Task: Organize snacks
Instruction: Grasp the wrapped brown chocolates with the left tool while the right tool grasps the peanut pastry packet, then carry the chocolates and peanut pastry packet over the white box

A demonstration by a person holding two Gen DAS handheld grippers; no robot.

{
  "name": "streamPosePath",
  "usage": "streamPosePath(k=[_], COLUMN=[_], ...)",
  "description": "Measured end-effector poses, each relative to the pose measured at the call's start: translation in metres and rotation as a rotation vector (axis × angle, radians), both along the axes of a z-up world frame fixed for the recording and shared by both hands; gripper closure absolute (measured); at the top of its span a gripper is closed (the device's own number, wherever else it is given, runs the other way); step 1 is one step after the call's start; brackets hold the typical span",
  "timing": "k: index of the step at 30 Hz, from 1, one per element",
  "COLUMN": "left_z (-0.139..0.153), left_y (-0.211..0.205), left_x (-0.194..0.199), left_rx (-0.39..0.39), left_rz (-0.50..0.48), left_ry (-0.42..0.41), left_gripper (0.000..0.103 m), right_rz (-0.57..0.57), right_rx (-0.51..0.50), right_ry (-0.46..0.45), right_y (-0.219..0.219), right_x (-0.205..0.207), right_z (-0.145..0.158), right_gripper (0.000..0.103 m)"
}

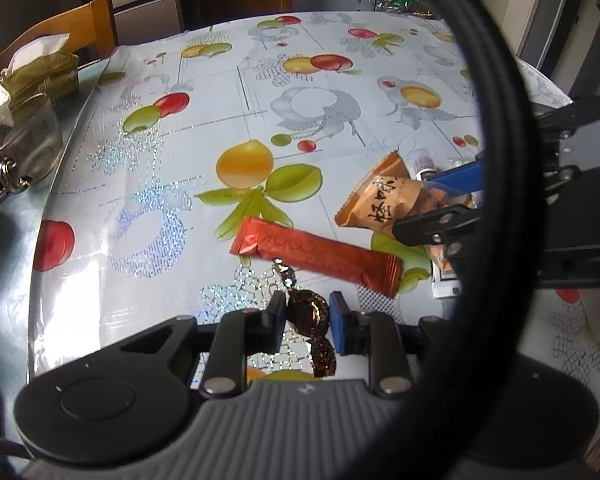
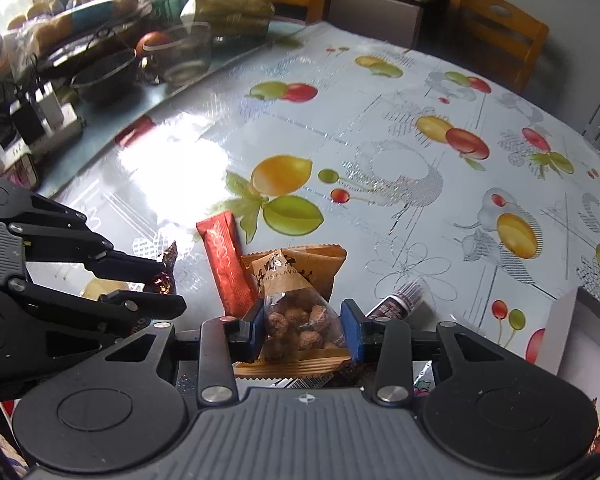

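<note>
Left tongs (image 1: 306, 314): pinching wrapped candy (image 1: 306, 310); light, slippery foil, hold its middle. Right tongs (image 2: 300, 326): pinching nut packet (image 2: 296, 312); light, crinkly, contents brittle, so squeeze gently.

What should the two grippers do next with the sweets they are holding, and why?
Probably lift both straight up a little. The left gripper is already closed on the brown wrapped candy, and the right gripper is closed on the bag of nuts. The red bar lies right beside both, so rising first should avoid dragging it across the tablecloth.
</note>
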State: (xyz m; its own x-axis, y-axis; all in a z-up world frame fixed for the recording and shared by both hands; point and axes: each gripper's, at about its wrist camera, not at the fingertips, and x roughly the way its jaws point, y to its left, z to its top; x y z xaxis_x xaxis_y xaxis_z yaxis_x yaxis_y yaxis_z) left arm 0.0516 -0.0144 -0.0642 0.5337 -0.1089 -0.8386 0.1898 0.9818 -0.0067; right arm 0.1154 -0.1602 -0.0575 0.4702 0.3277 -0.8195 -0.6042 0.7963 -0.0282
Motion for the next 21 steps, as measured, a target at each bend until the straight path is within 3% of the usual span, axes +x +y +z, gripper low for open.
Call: streamPosePath(k=[21], left_z=[0.036], left_y=[-0.025], left_x=[0.0], left_rx=[-0.004], left_rz=[-0.047], left_ry=[-0.059], left_gripper=[0.083], right_rz=[-0.107], right_rx=[0.088], right_ry=[-0.108], right_y=[-0.045], right_x=[-0.026], right_z=[0.048], right_gripper=[0.063])
